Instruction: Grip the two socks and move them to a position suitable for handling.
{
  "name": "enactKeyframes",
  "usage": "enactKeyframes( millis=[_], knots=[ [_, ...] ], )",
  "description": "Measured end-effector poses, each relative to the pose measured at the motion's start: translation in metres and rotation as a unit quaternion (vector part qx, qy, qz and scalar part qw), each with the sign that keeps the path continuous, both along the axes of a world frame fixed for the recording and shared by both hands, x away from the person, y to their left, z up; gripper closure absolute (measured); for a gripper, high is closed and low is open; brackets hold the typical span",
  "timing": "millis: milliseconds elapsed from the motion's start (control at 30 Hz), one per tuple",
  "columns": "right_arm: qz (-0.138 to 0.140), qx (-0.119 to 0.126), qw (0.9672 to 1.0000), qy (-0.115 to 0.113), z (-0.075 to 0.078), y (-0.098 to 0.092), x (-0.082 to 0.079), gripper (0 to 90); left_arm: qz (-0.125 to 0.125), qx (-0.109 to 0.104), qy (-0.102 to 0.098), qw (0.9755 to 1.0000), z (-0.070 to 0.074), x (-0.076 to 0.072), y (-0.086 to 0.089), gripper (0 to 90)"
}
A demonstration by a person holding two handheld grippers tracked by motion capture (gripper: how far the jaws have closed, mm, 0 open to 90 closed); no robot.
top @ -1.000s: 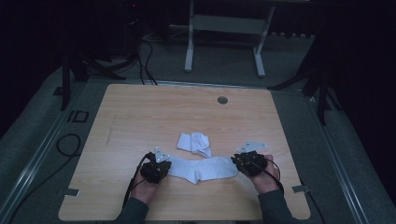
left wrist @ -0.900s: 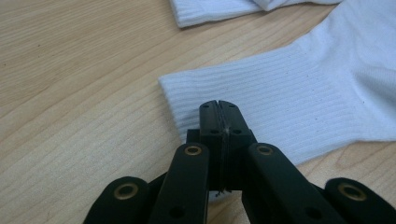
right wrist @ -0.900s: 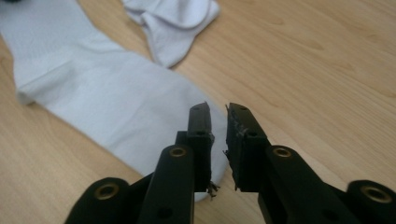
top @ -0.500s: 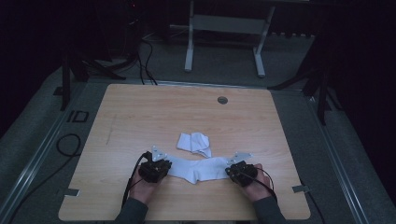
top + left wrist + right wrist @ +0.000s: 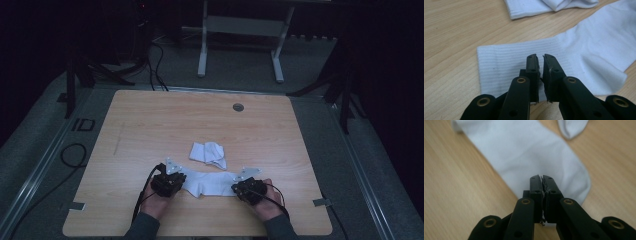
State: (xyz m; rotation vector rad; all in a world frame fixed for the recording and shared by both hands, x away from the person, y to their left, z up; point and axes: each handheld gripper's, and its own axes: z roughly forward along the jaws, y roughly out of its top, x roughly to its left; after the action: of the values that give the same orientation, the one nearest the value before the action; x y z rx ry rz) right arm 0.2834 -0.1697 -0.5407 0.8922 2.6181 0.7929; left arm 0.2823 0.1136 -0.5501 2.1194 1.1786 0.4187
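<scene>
A white sock [image 5: 210, 183] lies flat and lengthwise across the near part of the wooden table [image 5: 150, 125], between my two grippers. My left gripper [image 5: 176, 181] sits over its ribbed cuff [image 5: 506, 62]; the left gripper view shows those jaws [image 5: 540, 58] together with a hair's gap and no fabric puckered between them. My right gripper [image 5: 241, 188] is at the toe end [image 5: 564, 177], its jaws [image 5: 541, 178] pressed shut just above the cloth. A second white sock [image 5: 209, 153], folded, lies just behind the first.
A round grommet [image 5: 238, 107] is set in the table near its far edge. Cables [image 5: 75, 155] trail on the grey floor to the left. A white stand [image 5: 240, 30] is beyond the table.
My right gripper has moved left and nearer to me, closing in on the sock's toe end. The left gripper has hardly moved. The folded sock stays put.
</scene>
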Motion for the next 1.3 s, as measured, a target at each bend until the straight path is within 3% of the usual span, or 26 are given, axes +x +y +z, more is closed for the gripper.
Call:
enactKeyframes(
  millis=[100, 200, 333, 600, 767, 1000, 1167, 1300],
  knots=[
    [-0.004, 0.007, 0.9999, -0.008, 0.005, 0.003, 0.003, 87.0, 0.0, 0.006, 0.006, 1.0, -0.003, 0.001, -0.001, 83.2],
    [-0.008, 0.02, 0.9993, -0.03, 0.017, 0.011, 0.017, 87.3, 0.0, 0.011, 0.005, 0.9999, -0.003, 0.001, -0.002, 85.6],
    [-0.016, 0.03, 0.9985, -0.042, 0.024, 0.022, 0.036, 88.0, 0.0, 0.014, 0.005, 0.9999, -0.004, 0.001, -0.003, 88.4],
    [-0.009, 0.023, 0.9976, -0.065, 0.03, 0.052, 0.063, 82.8, 0.001, 0.013, 0.004, 0.9999, -0.004, 0.001, -0.003, 88.5],
    [-0.019, 0.018, 0.9983, -0.052, 0.029, 0.062, 0.083, 76.5, 0.001, 0.01, 0.005, 0.9999, -0.005, 0.001, -0.002, 88.5],
    [-0.02, -0.004, 0.9994, -0.028, 0.01, 0.075, 0.099, 72.8, 0.002, 0.008, 0.005, 1.0, -0.005, 0.001, -0.002, 88.5],
    [-0.017, -0.007, 0.9997, -0.016, 0.004, 0.077, 0.102, 74.2, 0.001, 0.008, 0.005, 1.0, -0.005, 0.001, -0.002, 88.5],
    [0.002, -0.007, 0.9999, -0.01, 0.003, 0.078, 0.101, 76.2, 0.001, 0.008, 0.005, 1.0, -0.005, 0.001, -0.002, 88.4]
  ],
)
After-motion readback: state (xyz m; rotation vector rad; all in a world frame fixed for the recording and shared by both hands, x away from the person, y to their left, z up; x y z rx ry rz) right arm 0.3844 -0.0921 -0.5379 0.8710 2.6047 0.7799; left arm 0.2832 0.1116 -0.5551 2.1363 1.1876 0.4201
